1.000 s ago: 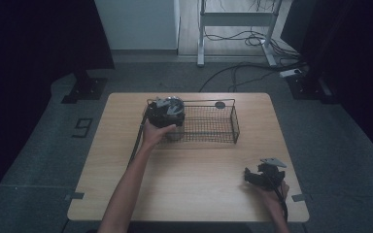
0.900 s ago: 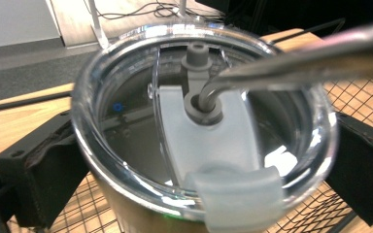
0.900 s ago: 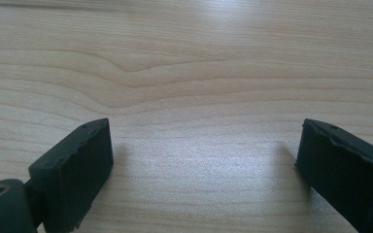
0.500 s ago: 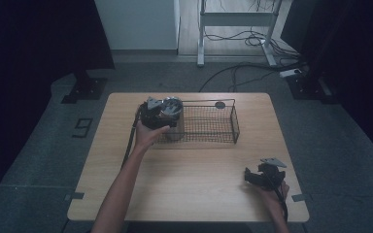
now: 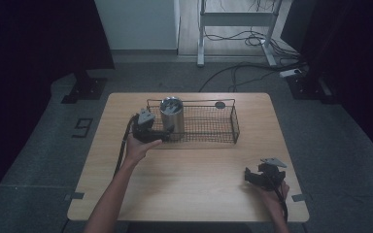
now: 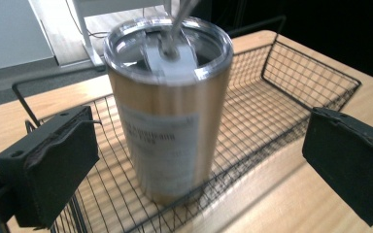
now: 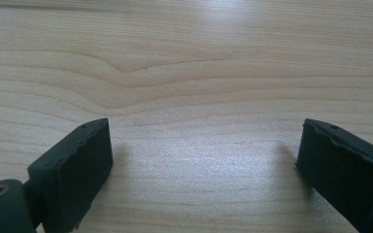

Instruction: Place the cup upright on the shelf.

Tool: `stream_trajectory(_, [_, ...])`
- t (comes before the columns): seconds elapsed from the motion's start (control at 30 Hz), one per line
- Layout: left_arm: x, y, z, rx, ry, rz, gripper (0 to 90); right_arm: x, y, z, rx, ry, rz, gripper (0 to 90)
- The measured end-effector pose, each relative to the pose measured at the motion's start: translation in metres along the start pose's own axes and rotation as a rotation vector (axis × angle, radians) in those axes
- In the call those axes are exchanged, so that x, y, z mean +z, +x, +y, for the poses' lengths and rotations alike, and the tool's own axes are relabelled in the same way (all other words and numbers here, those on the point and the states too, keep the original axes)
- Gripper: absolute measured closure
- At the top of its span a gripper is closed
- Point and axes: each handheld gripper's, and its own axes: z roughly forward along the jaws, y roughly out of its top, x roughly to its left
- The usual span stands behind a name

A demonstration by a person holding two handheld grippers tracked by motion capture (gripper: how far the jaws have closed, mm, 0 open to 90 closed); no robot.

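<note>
Steel tumbler (image 5: 171, 118) stands upright inside the wire basket (image 5: 213, 127), at its left end, clear lid on top. Basket sits toward the far side of the wooden table (image 5: 189, 194). Left gripper (image 5: 151, 131) is just outside the basket's left end, jaws spread wide either side of the tumbler, neither pad touching it; in the left gripper view the tumbler (image 6: 167, 102) sits squarely between them. My reading: the cup rests on its own base, so nothing needs to hold it. Right gripper (image 5: 263, 176) rests near the table's front right corner, well apart, jaws wide and empty over bare wood, apparently parked.
</note>
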Motion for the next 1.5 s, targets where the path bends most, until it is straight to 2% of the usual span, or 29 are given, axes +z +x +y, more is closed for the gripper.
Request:
stream_trajectory(0.2, [-0.014,-0.004,-0.013,-0.01,-0.01,-0.023,1.1,0.0,0.0,0.0,-0.001,0.001,0.001,5.6])
stream_trajectory(0.33, [-0.03,-0.009,-0.023,-0.024,-0.04,-0.046,2.8,0.0,0.0,0.0,-0.001,0.0,0.001,5.6])
stream_trajectory(0.5, [-0.043,-0.014,-0.032,-0.023,-0.045,-0.052,3.3,0.0,0.0,0.0,-0.001,0.0,0.0,5.6])
stream_trajectory(0.67, [-0.053,-0.017,-0.048,-0.019,-0.029,-0.051,3.7,0.0,0.0,0.0,-0.001,0.0,0.0,5.6])
stream_trajectory(0.77, [-0.056,-0.018,-0.059,-0.016,-0.006,-0.049,4.0,0.0,0.0,0.0,0.001,0.001,0.0,5.6])
stream_trajectory(0.8, [-0.057,-0.02,-0.068,-0.012,0.006,-0.044,4.4,0.0,0.0,0.0,-0.001,0.0,0.0,5.6])
stream_trajectory(0.83, [-0.057,-0.02,-0.068,-0.012,0.006,-0.044,4.7,0.0,0.0,0.0,-0.001,0.0,0.0,5.6])
stream_trajectory(0.9, [-0.058,-0.021,-0.077,-0.017,0.025,-0.056,4.7,0.0,0.0,0.0,0.0,0.001,0.0,5.6])
stream_trajectory(0.97, [-0.058,-0.023,-0.089,-0.005,0.047,-0.046,4.9,0.0,0.0,0.0,-0.001,0.0,0.001,5.6])
stream_trajectory(1.03, [-0.06,-0.026,-0.095,0.002,0.048,-0.042,5.8,0.0,0.0,0.0,-0.001,0.0,0.001,5.6])
stream_trajectory(1.23, [-0.063,-0.032,-0.108,0.026,0.07,-0.044,6.6,0.0,0.0,0.0,-0.001,0.0,0.001,5.6])
stream_trajectory(1.4, [-0.062,-0.03,-0.115,-0.008,0.069,-0.062,6.7,0.0,0.0,0.0,-0.001,0.0,0.001,5.6])
stream_trajectory(1.5, [-0.062,-0.029,-0.116,-0.011,0.068,-0.064,6.9,0.0,0.0,0.0,-0.001,0.0,0.001,5.6])
